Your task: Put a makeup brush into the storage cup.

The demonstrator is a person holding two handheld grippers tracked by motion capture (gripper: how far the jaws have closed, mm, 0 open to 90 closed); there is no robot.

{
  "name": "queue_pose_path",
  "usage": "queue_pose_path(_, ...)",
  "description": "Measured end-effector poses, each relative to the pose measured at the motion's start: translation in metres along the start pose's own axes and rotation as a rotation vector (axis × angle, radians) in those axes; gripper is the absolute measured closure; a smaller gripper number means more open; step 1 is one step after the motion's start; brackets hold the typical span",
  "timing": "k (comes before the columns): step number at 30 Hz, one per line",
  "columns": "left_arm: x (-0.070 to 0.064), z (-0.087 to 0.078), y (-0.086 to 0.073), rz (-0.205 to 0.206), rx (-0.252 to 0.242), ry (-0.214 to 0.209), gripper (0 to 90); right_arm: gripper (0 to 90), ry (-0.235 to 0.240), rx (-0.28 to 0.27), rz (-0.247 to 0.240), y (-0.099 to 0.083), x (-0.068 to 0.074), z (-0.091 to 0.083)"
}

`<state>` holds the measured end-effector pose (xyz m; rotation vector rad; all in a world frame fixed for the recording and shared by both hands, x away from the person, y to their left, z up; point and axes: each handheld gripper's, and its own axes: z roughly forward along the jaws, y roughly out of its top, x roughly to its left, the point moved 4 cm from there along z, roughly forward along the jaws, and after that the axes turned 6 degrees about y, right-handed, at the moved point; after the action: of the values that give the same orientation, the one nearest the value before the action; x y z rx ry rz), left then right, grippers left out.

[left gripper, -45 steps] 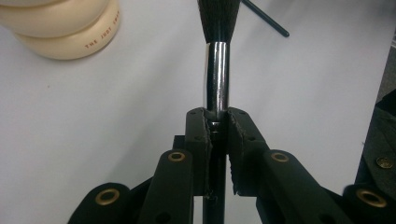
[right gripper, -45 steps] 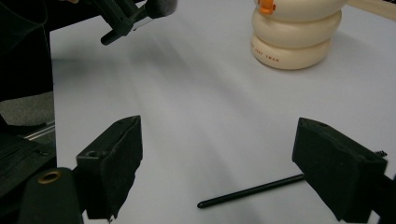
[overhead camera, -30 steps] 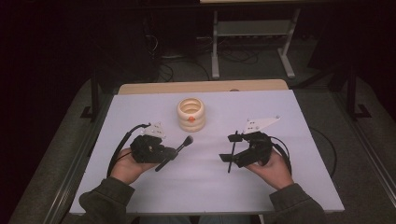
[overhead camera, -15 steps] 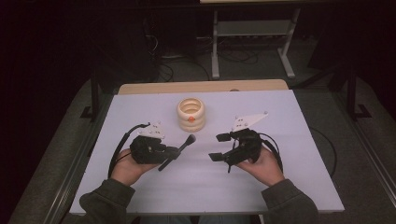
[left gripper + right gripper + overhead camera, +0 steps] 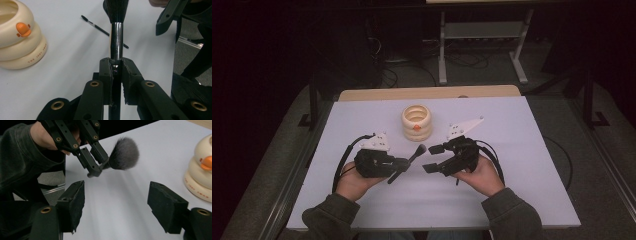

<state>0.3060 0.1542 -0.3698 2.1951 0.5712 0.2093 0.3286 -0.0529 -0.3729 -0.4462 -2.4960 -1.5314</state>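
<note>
Near the cream holder (image 5: 416, 121), my left gripper (image 5: 398, 165) pinches a makeup brush (image 5: 116, 30). My right gripper (image 5: 434, 157) is spread wide, just beside the brush's bristles.

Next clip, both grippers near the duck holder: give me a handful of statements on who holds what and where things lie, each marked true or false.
1. The left gripper is shut on the makeup brush. True.
2. The right gripper grips a thin brush. False: its jaws stand wide open, with nothing between them.
3. The cream duck holder stands upright on the table. True.
4. The thin black brush stands inside the holder. False: it lies flat on the table.
</note>
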Motion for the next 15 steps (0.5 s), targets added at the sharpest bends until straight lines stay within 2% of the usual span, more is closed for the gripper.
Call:
queue_pose_path(5,-0.002,0.002,0.002,0.01,-0.017,-0.011,79.3,38.5,0.042,-0.01,0.013,0.003,-0.001,0.006)
queue_pose_path(7,-0.003,0.003,0.002,0.002,-0.023,-0.017,79.3,39.9,0.046,-0.011,0.01,0.003,-0.001,0.007)
queue_pose_path(9,-0.005,0.005,0.003,0.007,-0.028,-0.024,79.2,45.1,0.062,-0.011,0.02,0.003,-0.002,0.01)
queue_pose_path(10,-0.005,0.005,0.003,0.007,-0.028,-0.024,79.3,45.1,0.062,-0.011,0.02,0.003,-0.002,0.01)
queue_pose_path(15,-0.009,0.008,0.004,0.014,-0.023,-0.036,79.2,56.5,0.102,-0.032,0.024,0.004,-0.002,0.014)
